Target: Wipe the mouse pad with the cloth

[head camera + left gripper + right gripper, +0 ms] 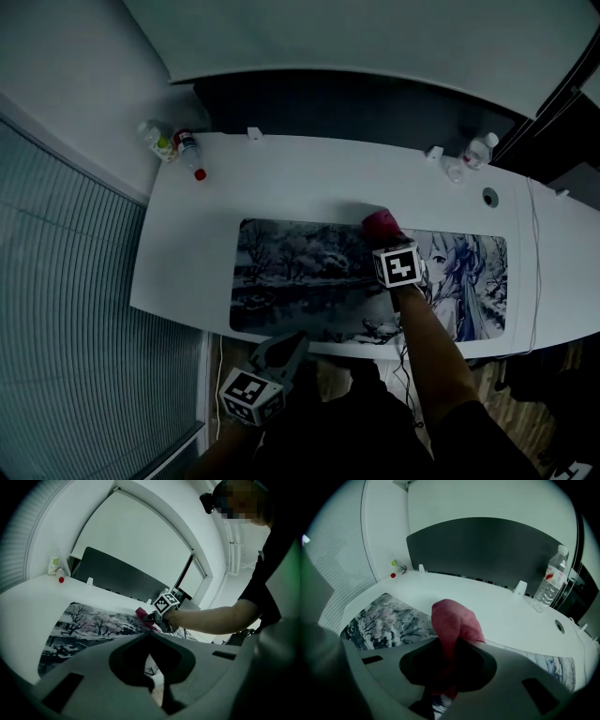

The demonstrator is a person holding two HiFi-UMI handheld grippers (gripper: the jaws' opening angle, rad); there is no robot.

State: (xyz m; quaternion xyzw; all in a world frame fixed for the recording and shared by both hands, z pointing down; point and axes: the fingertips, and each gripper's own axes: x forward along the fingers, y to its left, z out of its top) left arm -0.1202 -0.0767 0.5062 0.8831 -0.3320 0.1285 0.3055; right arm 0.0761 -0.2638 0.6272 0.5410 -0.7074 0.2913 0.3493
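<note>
A long mouse pad (pixel 300 272) printed with a snowy landscape and a drawn figure lies along the front of the white desk (pixel 309 173). A pink-red cloth (pixel 379 222) rests on the pad's far edge, near the middle. My right gripper (pixel 382 234) is shut on it, and in the right gripper view the cloth (pixel 452 620) bulges up out of the jaws over the pad (pixel 384 616). My left gripper (pixel 298 337) hangs below the desk's front edge, off the pad. Its jaws meet at the tips (pixel 149 633), with nothing in them.
Two small bottles (pixel 173 145) stand at the desk's back left corner. A clear water bottle (pixel 478 150) stands at the back right, beside a round cable hole (pixel 489 196). A thin cable (pixel 532 272) crosses the right end. A dark panel (pixel 356 108) runs behind the desk.
</note>
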